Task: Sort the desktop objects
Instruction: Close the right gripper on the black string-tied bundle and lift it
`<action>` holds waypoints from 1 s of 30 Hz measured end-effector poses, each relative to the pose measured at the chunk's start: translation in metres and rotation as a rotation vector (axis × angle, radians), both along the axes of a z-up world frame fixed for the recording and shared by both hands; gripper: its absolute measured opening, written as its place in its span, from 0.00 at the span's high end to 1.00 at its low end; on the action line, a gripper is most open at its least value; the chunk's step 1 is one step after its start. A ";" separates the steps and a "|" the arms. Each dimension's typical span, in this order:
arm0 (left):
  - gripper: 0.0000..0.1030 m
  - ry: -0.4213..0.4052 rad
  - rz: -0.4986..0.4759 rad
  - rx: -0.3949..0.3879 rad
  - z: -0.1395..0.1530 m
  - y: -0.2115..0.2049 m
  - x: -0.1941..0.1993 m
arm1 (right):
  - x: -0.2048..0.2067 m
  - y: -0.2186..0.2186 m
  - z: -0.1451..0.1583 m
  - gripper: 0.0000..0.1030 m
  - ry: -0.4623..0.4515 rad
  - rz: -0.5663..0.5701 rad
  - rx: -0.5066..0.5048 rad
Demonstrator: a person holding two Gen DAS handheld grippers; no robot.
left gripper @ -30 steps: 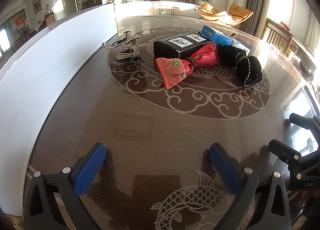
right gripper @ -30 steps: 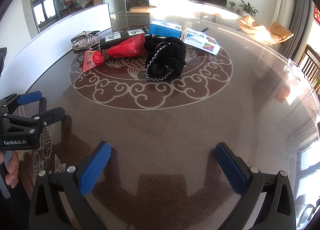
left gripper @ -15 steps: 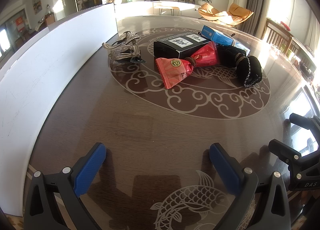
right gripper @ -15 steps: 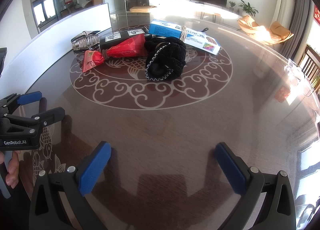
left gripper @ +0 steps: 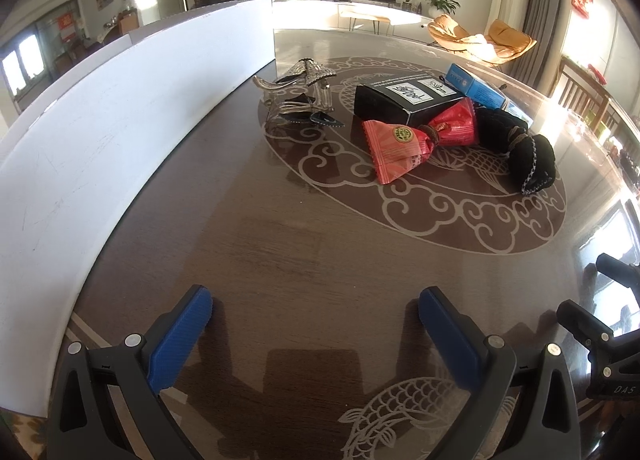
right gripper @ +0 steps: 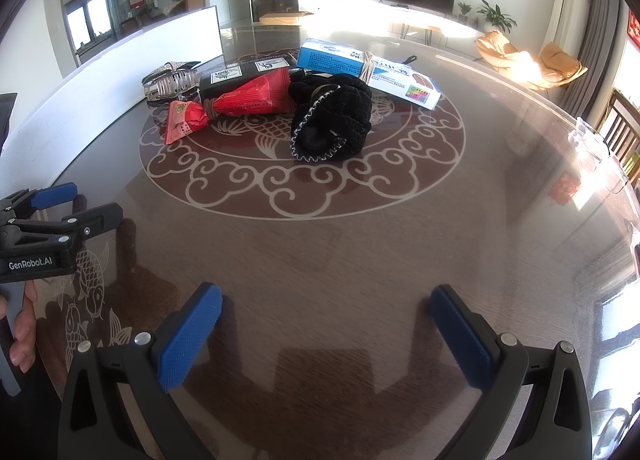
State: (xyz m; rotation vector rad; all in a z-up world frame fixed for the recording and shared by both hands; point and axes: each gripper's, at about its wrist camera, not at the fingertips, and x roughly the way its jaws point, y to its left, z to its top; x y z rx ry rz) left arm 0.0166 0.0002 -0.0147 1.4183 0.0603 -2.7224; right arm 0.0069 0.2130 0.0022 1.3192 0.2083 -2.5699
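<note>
Five things lay bunched on the round table [right gripper: 500,220]: one black box [left gripper: 404,102], one blue box [right gripper: 368,68], one red snack packet [left gripper: 416,138] (tied at its middle), one black fuzzy pouch [right gripper: 332,122] and one silvery hair claw [left gripper: 300,94], beside one white board [left gripper: 120,132]. Both tools were well apart from the pile: left gripper [left gripper: 316,324] and right gripper [right gripper: 326,322] each gaped wide, holding nothing.
</note>
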 end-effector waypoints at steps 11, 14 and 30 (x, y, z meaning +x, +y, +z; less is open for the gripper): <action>0.00 0.005 0.001 -0.004 -0.001 -0.001 0.001 | -0.044 0.004 0.002 0.00 -0.033 -0.039 -0.046; 0.00 0.006 0.001 -0.004 -0.001 0.002 -0.002 | -0.072 -0.001 0.009 0.00 -0.001 -0.053 -0.075; 0.00 0.006 0.001 -0.004 -0.001 0.004 -0.002 | -0.085 -0.049 0.016 0.59 -0.028 0.147 -0.026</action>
